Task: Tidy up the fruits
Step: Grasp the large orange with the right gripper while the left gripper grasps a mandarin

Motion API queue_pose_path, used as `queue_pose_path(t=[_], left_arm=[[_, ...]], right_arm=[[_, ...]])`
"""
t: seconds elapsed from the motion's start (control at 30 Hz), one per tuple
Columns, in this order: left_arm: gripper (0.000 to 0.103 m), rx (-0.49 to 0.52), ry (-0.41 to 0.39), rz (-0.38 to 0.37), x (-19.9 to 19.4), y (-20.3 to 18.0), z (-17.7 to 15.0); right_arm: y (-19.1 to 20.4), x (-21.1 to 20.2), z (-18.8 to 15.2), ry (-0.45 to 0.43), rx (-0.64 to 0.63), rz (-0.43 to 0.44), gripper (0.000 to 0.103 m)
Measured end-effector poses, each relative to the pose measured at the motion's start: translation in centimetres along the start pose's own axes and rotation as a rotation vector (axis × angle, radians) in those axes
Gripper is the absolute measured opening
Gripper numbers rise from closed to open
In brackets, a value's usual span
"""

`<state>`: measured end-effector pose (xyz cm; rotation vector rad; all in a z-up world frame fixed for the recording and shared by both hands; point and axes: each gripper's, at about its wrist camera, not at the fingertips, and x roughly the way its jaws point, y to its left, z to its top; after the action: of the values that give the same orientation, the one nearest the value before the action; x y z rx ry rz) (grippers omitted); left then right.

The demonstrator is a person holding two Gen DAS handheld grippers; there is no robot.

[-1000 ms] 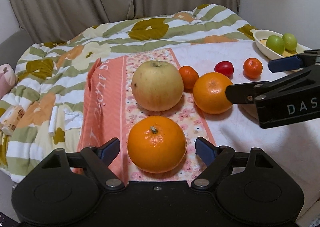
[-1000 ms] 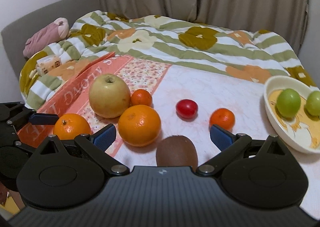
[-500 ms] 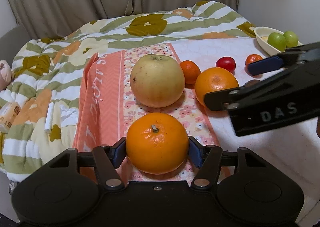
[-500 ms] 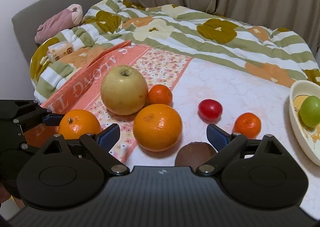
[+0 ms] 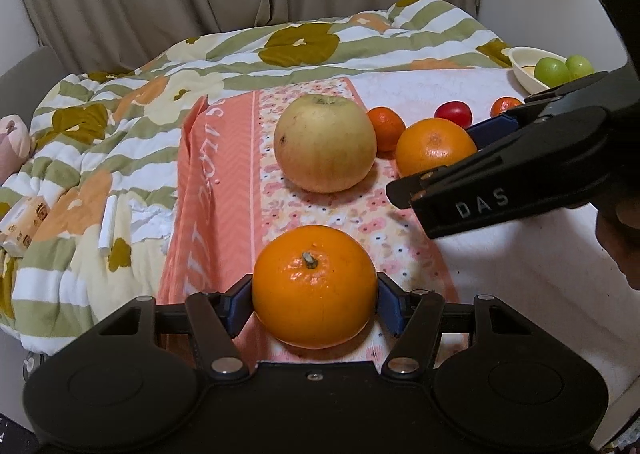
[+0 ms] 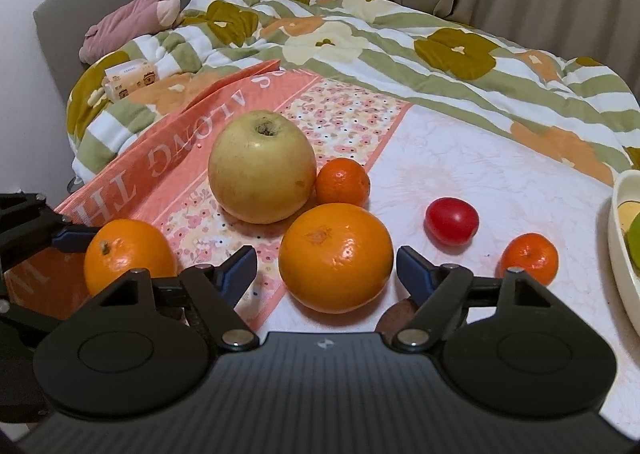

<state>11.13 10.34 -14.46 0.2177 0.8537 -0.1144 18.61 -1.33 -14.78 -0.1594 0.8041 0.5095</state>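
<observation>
Moved since a second ago: both grippers have advanced; my left gripper (image 5: 314, 304) has closed from wide open onto the near orange (image 5: 314, 286), and my right gripper (image 6: 326, 268) has come up from the brown fruit to the second orange (image 6: 335, 257).
Left tool: blue pads pressed on both sides of the near orange, which sits over the pink flowered cloth (image 5: 224, 174).
Right tool: spread wide, one pad on each side of the second orange, not touching it.
Done so far: I judge little; only two green grapes (image 5: 552, 69) lie in the white bowl (image 5: 520, 66).
Left to do: everything else lies loose on the cloth and the white cover; I judge the held orange is only the first move.
Count, big oranges: two.
Count, small mandarins: two (image 6: 343, 182), (image 6: 529, 257).
Count, apple: one (image 6: 262, 166), touching the nearer mandarin.
Count, red tomato: one (image 6: 452, 220).
Count, brown fruit: one (image 6: 398, 320), mostly hidden under my right tool.
</observation>
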Motion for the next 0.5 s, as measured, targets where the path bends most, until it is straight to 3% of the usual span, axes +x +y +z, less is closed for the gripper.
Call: queue_pose_path(t=[0.17,0.5], left_arm=[[0.066,-0.005,0.001,0.003,-0.2,0.0,-0.2],[0.066,-0.02,-0.012,0.013,-1.3,-0.1,0.0]], right_arm=[[0.0,0.3,0.1,0.005,-0.015,-0.029,0.076],[-0.2,-1.5,0.1,-0.005,-0.011,-0.013,0.075]])
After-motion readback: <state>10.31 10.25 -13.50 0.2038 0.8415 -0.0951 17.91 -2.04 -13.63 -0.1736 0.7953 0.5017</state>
